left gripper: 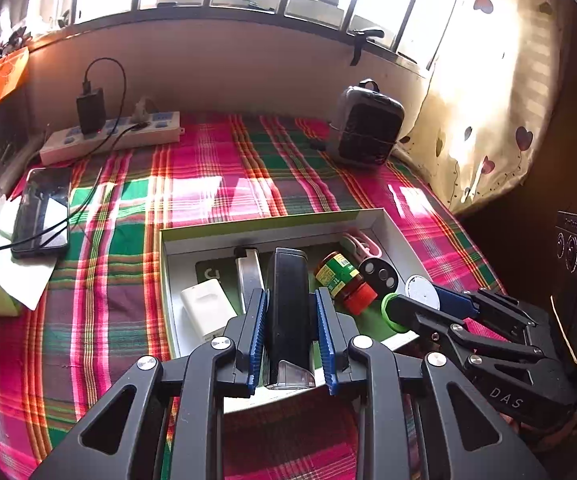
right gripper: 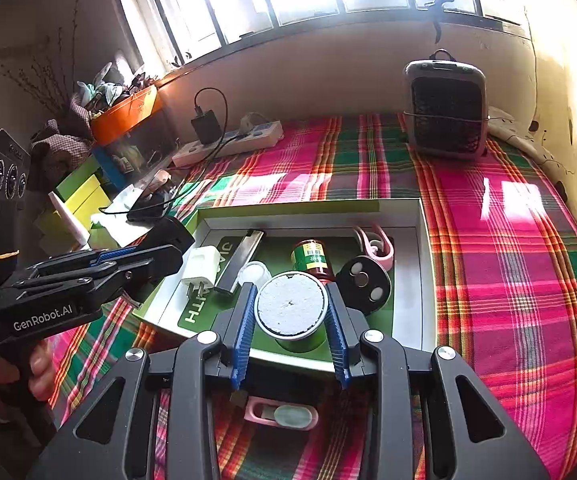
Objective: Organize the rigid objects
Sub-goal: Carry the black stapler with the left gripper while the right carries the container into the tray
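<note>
With your left gripper (left gripper: 291, 336) pinching the black device (left gripper: 288, 312) and your right gripper (right gripper: 290, 330) clamping the white-topped green container (right gripper: 291, 311), both over the crowded box (right gripper: 424, 240), either could knock the red-capped jar (right gripper: 311, 258) when lowered

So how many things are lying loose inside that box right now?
6: white plug adapter at left, silver bar, clear lid, green jar centre, black disc, pink loop right. Gripped items may hide more.
</note>
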`<state>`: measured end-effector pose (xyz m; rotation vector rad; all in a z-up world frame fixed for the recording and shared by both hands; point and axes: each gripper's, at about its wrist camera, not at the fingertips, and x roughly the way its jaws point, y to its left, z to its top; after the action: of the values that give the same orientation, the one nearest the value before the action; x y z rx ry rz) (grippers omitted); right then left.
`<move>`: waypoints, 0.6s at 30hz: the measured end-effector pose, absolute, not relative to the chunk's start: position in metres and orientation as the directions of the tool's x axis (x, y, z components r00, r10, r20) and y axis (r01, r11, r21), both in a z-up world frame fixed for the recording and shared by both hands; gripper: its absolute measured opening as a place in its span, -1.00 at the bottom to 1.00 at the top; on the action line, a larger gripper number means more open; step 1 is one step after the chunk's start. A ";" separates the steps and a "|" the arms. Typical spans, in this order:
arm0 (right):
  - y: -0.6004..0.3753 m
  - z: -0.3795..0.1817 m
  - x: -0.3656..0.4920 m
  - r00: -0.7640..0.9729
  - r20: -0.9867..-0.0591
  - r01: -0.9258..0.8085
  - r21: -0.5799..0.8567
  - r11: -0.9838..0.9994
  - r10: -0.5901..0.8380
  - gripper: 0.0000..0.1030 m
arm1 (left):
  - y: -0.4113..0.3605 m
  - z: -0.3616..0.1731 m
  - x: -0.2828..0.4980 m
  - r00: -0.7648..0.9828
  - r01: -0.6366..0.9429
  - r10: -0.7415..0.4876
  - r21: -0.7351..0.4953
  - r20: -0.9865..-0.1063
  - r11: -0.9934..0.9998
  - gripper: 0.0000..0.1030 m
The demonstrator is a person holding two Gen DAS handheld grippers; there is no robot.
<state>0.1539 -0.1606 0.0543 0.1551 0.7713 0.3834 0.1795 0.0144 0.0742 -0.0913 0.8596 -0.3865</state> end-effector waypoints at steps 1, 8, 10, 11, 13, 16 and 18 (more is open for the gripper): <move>-0.159 0.053 0.157 0.649 -0.649 -0.284 0.278 0.918 0.397 -0.32 | 0.014 0.073 0.184 0.585 0.294 -0.370 -0.237 -0.722 0.926 -0.55; -0.146 0.041 0.173 0.614 -0.659 -0.308 0.307 0.900 0.435 -0.33 | 0.015 0.063 0.210 0.565 0.283 -0.372 -0.251 -0.737 0.926 -0.55; -0.144 0.037 0.177 0.602 -0.666 -0.312 0.310 0.898 0.439 -0.32 | 0.016 0.059 0.217 0.561 0.269 -0.367 -0.255 -0.742 0.929 -0.55; -0.143 0.035 0.179 0.598 -0.670 -0.314 0.311 0.897 0.441 -0.32 | 0.017 0.057 0.220 0.559 0.267 -0.365 -0.256 -0.745 0.929 -0.55; -0.140 0.031 0.181 0.590 -0.674 -0.321 0.310 0.895 0.445 -0.33 | 0.017 0.054 0.224 0.558 0.260 -0.360 -0.254 -0.748 0.932 -0.55; -0.135 0.028 0.184 0.584 -0.682 -0.327 0.300 0.896 0.441 -0.33 | 0.018 0.049 0.230 0.551 0.249 -0.354 -0.256 -0.755 0.934 -0.55; -0.133 0.027 0.186 0.585 -0.685 -0.328 0.290 0.899 0.434 -0.33 | 0.018 0.045 0.232 0.550 0.243 -0.348 -0.254 -0.759 0.936 -0.55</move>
<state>0.1862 -0.1331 0.0268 0.1372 0.8347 0.4463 0.2320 0.0184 0.0454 -0.1242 0.9249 -0.3506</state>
